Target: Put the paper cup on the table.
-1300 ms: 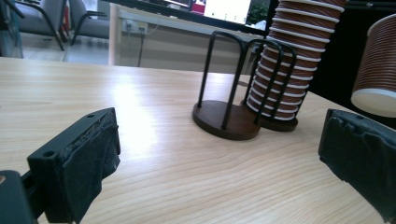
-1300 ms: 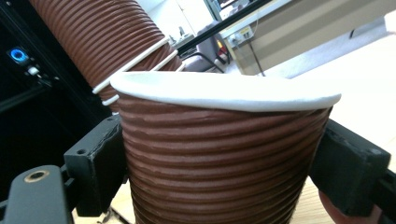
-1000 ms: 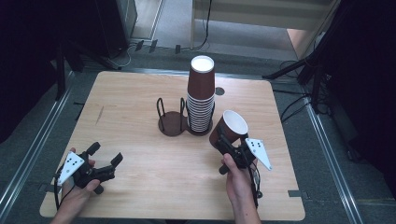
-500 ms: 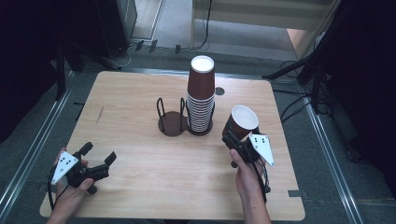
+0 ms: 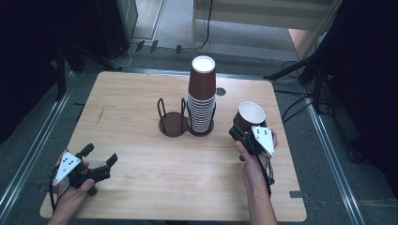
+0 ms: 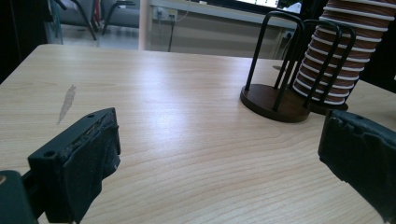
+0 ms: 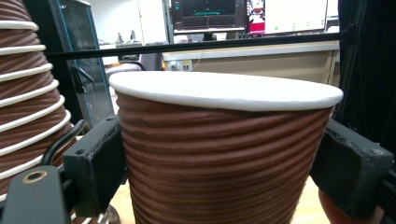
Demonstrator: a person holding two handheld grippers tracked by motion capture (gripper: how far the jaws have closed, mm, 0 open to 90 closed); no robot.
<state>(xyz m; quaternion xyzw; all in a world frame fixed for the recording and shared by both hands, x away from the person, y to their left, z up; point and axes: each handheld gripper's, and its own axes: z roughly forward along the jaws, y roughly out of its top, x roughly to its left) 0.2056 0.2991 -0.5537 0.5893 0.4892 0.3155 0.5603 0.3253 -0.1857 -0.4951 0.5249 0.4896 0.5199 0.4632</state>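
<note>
A tall stack of brown ribbed paper cups (image 5: 202, 93) stands in one slot of a black wire holder (image 5: 172, 123) at the table's middle; the other slot is empty. To the right of it, my right gripper (image 5: 241, 129) is shut on a single brown cup (image 5: 251, 115), held upright above the table. In the right gripper view the cup (image 7: 224, 154) sits between both pads, with the stack (image 7: 28, 93) close at the left. My left gripper (image 5: 99, 158) is open near the front left edge. Its view looks across bare wood to the holder (image 6: 275, 100) and the stack (image 6: 334, 60).
The wooden table (image 5: 141, 93) has a grey scuff (image 5: 101, 115) at the left and a small dark round spot (image 5: 220, 91) behind the stack. Metal rails run on the floor along both sides. Dark stand legs (image 5: 300, 70) rise at the back right.
My right gripper has carried the single cup to the right and a little farther back, away from the stack. The left gripper has barely shifted.
</note>
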